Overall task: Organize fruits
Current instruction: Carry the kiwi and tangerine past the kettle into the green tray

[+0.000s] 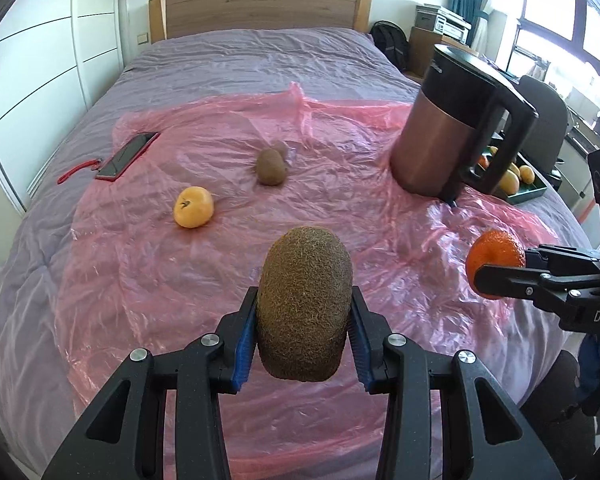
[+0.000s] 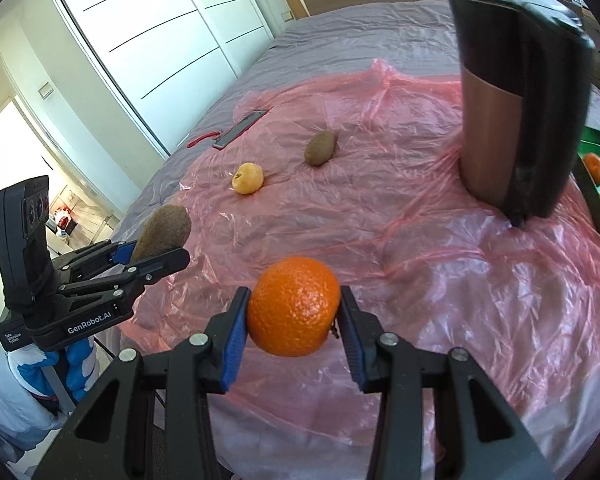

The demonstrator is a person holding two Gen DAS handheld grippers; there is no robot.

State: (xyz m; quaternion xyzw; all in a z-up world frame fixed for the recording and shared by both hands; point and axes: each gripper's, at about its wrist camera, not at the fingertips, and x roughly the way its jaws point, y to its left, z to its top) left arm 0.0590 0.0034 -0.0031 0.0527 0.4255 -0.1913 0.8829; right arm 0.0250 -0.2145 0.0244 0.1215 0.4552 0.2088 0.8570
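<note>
My left gripper (image 1: 304, 312) is shut on a brown kiwi (image 1: 305, 304), held above the pink plastic sheet (image 1: 180, 272); it also shows at the left of the right wrist view, left gripper (image 2: 162, 250) with the kiwi (image 2: 164, 232). My right gripper (image 2: 294, 308) is shut on an orange (image 2: 294, 306), seen too at the right edge of the left wrist view, orange (image 1: 496, 258). On the sheet lie a yellow-orange fruit (image 1: 193, 207) (image 2: 247, 178) and two kiwis (image 1: 271, 166) close together. A green tray (image 1: 530, 192) (image 2: 598, 208) with several fruits sits behind the jug.
A copper and black jug (image 1: 444, 128) (image 2: 516, 120) stands on the sheet at the right, in front of the tray. A phone (image 1: 127, 155) (image 2: 240, 128) with a red strap lies at the far left. White wardrobe doors (image 2: 148, 32) flank the bed.
</note>
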